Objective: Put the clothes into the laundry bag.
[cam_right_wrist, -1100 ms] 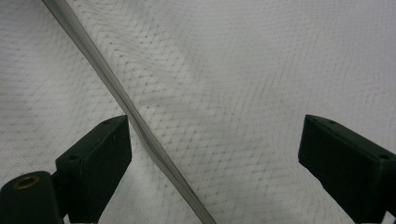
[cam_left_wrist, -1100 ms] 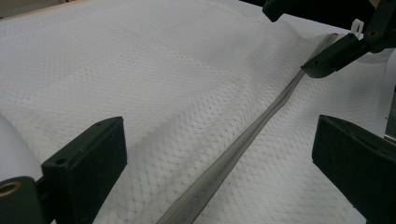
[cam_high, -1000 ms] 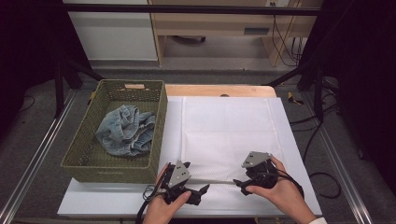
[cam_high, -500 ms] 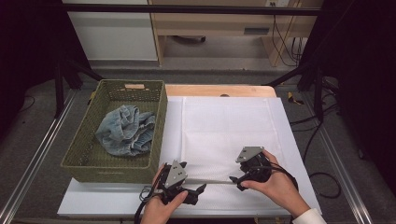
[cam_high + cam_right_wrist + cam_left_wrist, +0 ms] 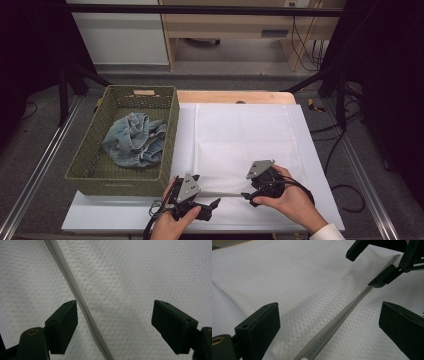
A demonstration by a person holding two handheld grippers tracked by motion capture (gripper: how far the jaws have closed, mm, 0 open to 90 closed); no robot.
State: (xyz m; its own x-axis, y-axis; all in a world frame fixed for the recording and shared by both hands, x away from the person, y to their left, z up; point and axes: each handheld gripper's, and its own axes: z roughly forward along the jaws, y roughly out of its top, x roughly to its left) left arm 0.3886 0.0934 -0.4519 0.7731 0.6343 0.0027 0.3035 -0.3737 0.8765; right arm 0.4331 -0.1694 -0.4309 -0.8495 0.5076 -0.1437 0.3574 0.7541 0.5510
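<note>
While both hands rest near the person's edge of the table, the left gripper [image 5: 212, 205] and the right gripper [image 5: 248, 195] face each other across a short stretch of the grey zipper [image 5: 227, 195] that runs along the near hem of the white mesh bag [image 5: 240, 135].

Seen from the left gripper view, the left gripper [image 5: 329, 325] has its jaws spread wide, with the zipper [image 5: 342, 320] lying on the cloth between them, untouched by either pad. The zipper runs away from it towards the right gripper [image 5: 374, 265], which sits at the zipper's far end with one jaw tip right at the tape.

From the right gripper view, the right gripper [image 5: 115, 325] stands well open, though its jaws have just been closing a little. The zipper [image 5: 80, 300] passes between them, just beside the left-hand pad; whether it touches that pad cannot be told. Neither pad presses on it. The mesh bag [image 5: 140, 272] spreads flat ahead of both jaws.

Beyond the left gripper and off to its outer side sits a green woven basket [image 5: 170, 130], with a crumpled piece of blue denim [image 5: 132, 140] inside it.
</note>
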